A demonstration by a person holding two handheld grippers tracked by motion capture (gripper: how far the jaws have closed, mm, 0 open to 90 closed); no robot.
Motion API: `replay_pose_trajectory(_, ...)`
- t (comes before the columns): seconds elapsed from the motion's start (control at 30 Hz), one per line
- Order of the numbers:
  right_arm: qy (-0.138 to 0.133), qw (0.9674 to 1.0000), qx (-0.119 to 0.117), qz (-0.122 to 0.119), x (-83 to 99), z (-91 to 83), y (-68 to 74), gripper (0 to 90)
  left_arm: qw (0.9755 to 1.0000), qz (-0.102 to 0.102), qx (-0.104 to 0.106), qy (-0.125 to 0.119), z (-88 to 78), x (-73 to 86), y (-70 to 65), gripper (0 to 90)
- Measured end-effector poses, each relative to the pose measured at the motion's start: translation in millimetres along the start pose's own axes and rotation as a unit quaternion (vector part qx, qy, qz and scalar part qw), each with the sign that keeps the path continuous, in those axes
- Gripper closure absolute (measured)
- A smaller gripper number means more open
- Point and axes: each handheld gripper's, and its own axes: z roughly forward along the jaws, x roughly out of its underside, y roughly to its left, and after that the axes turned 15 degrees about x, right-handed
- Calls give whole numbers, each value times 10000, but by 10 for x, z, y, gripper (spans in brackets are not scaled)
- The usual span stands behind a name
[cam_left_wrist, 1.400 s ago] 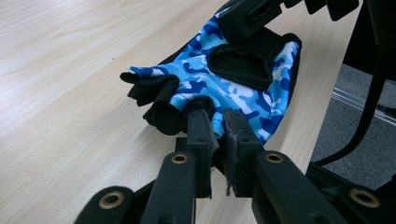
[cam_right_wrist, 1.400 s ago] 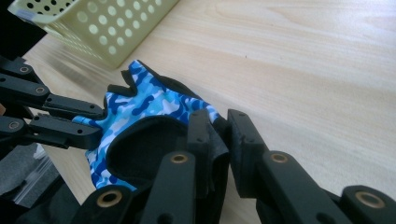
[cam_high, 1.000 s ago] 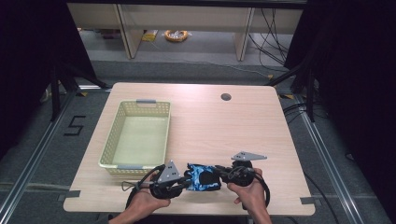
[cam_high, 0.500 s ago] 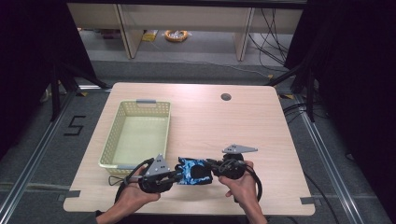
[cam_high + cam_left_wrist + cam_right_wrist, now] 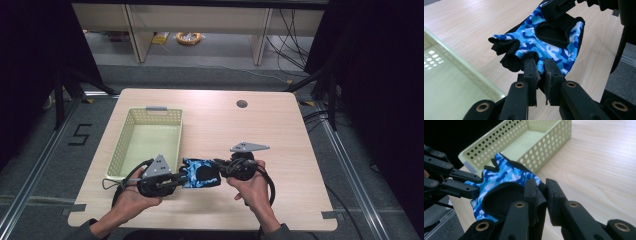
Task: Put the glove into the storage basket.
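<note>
Both grippers have lifted the glove [image 5: 200, 174] (each clamped on an edge) beside the empty basket [image 5: 150, 113].

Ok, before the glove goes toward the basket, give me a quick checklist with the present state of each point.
1. Left gripper shut on the blue camouflage fingerless glove: ok, both pads pinch its edge.
2. Right gripper shut on the glove's other side: ok.
3. Glove clear of the table: ok, in both gripper views it hangs between the grippers above the wood.
4. Green perforated basket free to receive it: ok, nothing lies inside.
5. Glove spread flat: not ok, its finger stubs curl and bunch.
6. Grip firm enough for the carry: cannot tell.
</note>
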Motion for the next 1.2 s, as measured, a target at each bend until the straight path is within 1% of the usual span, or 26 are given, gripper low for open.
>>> replay_pose_trajectory(0.03,-10,10000,-20,-20,-22,2,7,801,10000,-65,-27,-61,-25,-11,15,805)
replay_pose_trajectory(0.07,-9,10000,-61,9,-56,8,31,801,10000,-17,-28,-3,-61,-22,42,805)
replay_pose_trajectory(0.1,-65,9999,-48,-76,-87,17,28,801,10000,-41,-44,-62,-80,-35,54,805)
replay_pose_trajectory(0.13,-61,10000,-75,-21,-113,21,51,801,10000,-2,-61,24,-117,-53,73,806)
replay_pose_trajectory(0.17,-6,9999,-102,40,-141,24,77,801,10000,-70,-26,-46,-125,-66,81,805)
replay_pose_trajectory(0.2,-115,9999,-50,-102,-173,40,62,801,10000,-5,-51,-38,-148,-82,103,805)
replay_pose_trajectory(0.23,-86,9999,-58,-51,-201,41,84,801,10000,-22,-76,-37,-166,-95,117,805)
replay_pose_trajectory(0.27,-126,9997,-120,-148,-235,61,74,801,10000,16,-58,6,-192,-109,144,805)
replay_pose_trajectory(0.3,-99,9999,-106,-32,-260,61,93,801,9999,-54,-103,-88,-202,-120,154,805)
replay_pose_trajectory(0.33,-106,9999,-101,-34,-289,69,101,801,10000,-37,-67,-43,-232,-137,180,805)
replay_pose_trajectory(0.4,-100,9999,-74,-76,-348,83,133,801,9999,-56,-46,-87,-278,-166,228,805)
replay_pose_trajectory(0.43,-147,9997,-49,-188,-381,95,132,801,10000,-45,-16,-80,-301,-177,260,804)
replay_pose_trajectory(0.47,-130,9998,-76,-142,-411,105,148,801,10000,-30,-9,-79,-324,-183,293,804)
replay_pose_trajectory(0.5,-138,9998,-86,-151,-441,109,168,801,9998,-127,-32,-115,-341,-185,311,804)
replay_pose_trajectory(0.57,-157,9996,-46,-241,-500,141,191,800,9998,-137,-46,-145,-374,-189,353,805)
replay_pose_trajectory(0.6,-109,9998,-42,-190,-530,153,217,801,9998,-135,-40,-118,-394,-193,373,804)
replay_pose_trajectory(0.7,-77,9997,-27,-247,-612,224,251,801,9998,-134,-90,-102,-454,-197,426,805)
replay_pose_trajectory(0.8,-53,9996,-91,-243,-677,298,305,801,9996,-226,-151,-119,-537,-171,511,804)
replay_pose_trajectory(0.83,-36,9997,-94,-221,-693,326,336,801,9996,-222,-142,-52,-566,-164,539,804)
replay_pose_trajectory(0.87,-33,9996,-71,-274,-709,352,347,801,9994,-303,-131,-112,-591,-148,571,804)
replay_pose_trajectory(1.0,0,9994,-150,-315,-776,502,444,801,9992,-339,-202,-11,-696,-87,657,804)
replay_pose_trajectory(1.03,37,9995,-104,-286,-787,534,477,801,9991,-347,-242,11,-732,-65,690,804)
replay_pose_trajectory(1.07,52,9995,-164,-268,-801,591,503,801,9988,-429,-231,-36,-749,-45,713,804)
replay_pose_trajectory(1.1,58,9994,-137,-314,-812,636,516,800,9990,-399,-218,2,-780,-22,748,804)
replay_pose_trajectory(1.17,101,9994,-199,-263,-827,723,563,801,9981,-513,-342,-83,-810,25,780,804)
replay_pose_trajectory(1.2,129,9994,-174,-257,-834,759,588,801,9981,-516,-320,-63,-827,50,801,804)
